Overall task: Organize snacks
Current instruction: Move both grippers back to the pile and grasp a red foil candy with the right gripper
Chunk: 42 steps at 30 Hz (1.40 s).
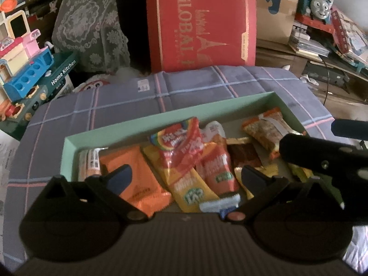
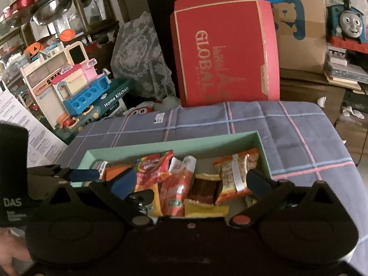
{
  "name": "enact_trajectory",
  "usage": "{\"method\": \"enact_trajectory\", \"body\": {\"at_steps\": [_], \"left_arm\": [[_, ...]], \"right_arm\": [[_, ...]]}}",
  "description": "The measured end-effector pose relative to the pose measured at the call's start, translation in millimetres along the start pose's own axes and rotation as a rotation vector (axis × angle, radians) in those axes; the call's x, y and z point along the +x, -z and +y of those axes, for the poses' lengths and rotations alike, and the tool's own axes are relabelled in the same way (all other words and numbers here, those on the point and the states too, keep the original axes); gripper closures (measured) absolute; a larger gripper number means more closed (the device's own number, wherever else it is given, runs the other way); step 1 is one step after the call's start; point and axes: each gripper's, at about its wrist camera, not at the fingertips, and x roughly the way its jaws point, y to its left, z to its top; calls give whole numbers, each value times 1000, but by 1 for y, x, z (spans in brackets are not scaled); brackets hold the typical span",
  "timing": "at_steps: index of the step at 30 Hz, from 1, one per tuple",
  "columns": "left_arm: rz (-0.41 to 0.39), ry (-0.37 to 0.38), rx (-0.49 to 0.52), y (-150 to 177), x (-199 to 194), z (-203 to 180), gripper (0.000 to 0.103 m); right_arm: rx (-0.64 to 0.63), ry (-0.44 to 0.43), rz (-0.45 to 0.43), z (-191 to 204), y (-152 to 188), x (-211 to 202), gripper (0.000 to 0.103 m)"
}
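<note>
Left wrist view: my left gripper [image 1: 186,174] hangs wide and empty, tilted down over the snack packets [image 1: 184,161] in the green box [image 1: 138,124]. My right gripper [image 2: 193,181] gapes empty too; bare checked cloth [image 2: 299,138] surrounds the box.
</note>
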Motion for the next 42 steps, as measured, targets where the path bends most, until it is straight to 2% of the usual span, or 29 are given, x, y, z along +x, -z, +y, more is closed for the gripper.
{"method": "enact_trajectory", "body": {"at_steps": [12,18,23,30,34,42], "left_arm": [[-48,8,15,27,-67,-22,0],[-39,28,12,48,-85,-36,0],[-10,51,28,76,-89,-53,0],[79,66,70,113,-68,-78,0],[88,33,53,129,-62,-66,0],[89,-27,-68,162,-66,-2,0]], "right_arm": [[33,7,-38,-14,24,-67,0],[49,1,-45,-28,44,-93,0],[102,18,-19,-52,71,-104,0],[210,51,55,-93,115,-102,0],[266,41,92,-102,136,-99,0],[244,31,156,-80,173,-67,2]]}}
